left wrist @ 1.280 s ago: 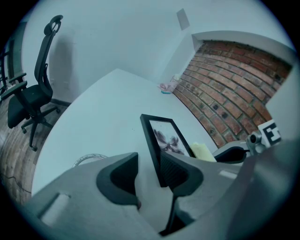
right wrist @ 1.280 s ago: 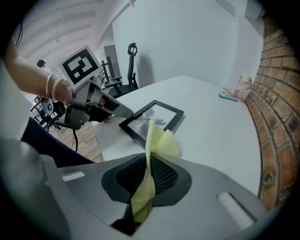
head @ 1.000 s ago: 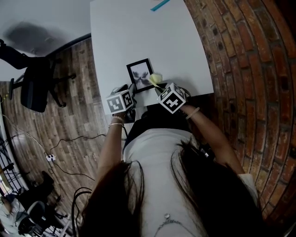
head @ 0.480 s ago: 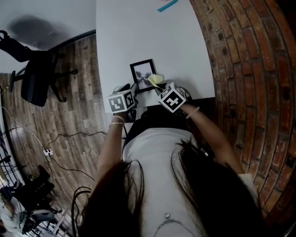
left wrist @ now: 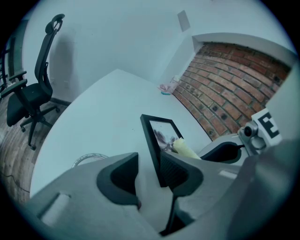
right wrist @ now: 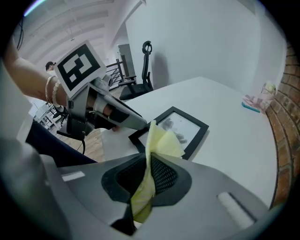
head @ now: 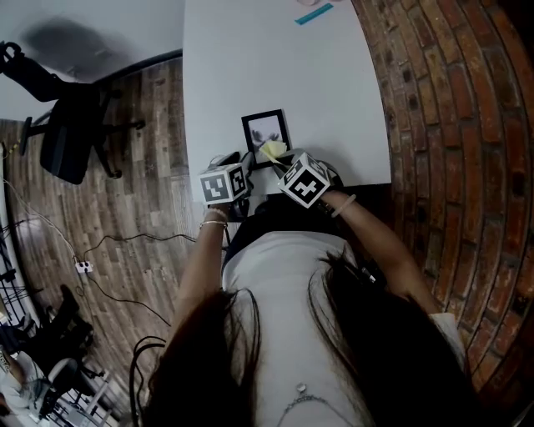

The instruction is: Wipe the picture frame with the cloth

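A black picture frame (head: 265, 129) lies near the front edge of the white table (head: 250, 58). My left gripper (head: 244, 158) is shut on its near-left edge; in the left gripper view the frame's side bar (left wrist: 152, 140) runs between the narrow jaws. My right gripper (head: 279, 163) is shut on a pale yellow cloth (head: 272, 151). The cloth (right wrist: 161, 140) sticks out past the jaws and hangs over the near part of the frame (right wrist: 187, 126). The left gripper's fingers (right wrist: 126, 118) meet the frame's near corner. The cloth's tip (left wrist: 185, 149) lies against the glass.
A brick wall (head: 450, 125) runs along the table's right side. A teal and pink item (head: 315, 14) sits at the far end of the table. A black office chair (head: 67, 138) stands on the wooden floor at the left, with cables (head: 108, 250) nearby.
The right gripper has carried the cloth leftwards across the near part of the frame. The left gripper keeps its hold on the frame. The head camera has shifted slightly.
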Demonstrator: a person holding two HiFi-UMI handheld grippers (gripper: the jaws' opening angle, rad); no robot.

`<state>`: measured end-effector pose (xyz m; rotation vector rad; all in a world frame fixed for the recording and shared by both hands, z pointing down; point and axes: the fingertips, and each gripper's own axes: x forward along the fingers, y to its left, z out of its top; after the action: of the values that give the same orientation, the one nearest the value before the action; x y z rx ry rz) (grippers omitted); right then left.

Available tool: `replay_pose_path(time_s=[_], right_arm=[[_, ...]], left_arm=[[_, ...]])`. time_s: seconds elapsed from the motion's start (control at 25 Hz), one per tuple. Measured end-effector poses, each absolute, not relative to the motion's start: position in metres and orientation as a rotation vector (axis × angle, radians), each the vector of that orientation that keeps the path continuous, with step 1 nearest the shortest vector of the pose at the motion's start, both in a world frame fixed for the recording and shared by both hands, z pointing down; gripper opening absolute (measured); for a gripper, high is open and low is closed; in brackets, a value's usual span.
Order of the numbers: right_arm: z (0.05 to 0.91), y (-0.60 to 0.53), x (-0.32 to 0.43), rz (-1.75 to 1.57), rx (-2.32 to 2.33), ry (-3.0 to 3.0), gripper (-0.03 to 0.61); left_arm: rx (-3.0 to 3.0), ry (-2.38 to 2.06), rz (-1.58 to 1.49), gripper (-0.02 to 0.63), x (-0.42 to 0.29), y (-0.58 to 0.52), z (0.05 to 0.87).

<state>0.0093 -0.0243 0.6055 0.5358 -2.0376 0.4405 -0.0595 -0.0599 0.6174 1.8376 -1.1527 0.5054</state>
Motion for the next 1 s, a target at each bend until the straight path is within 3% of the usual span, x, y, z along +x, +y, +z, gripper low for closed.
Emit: replay_pose_path(time_s=[1.0], right_arm=[[0.606,-0.017,-0.027,0.406,0.454,-2.076,0.034]], left_arm=[[1.838,-1.095,0.485,0.137,-0.060,-0.058,0.617]])
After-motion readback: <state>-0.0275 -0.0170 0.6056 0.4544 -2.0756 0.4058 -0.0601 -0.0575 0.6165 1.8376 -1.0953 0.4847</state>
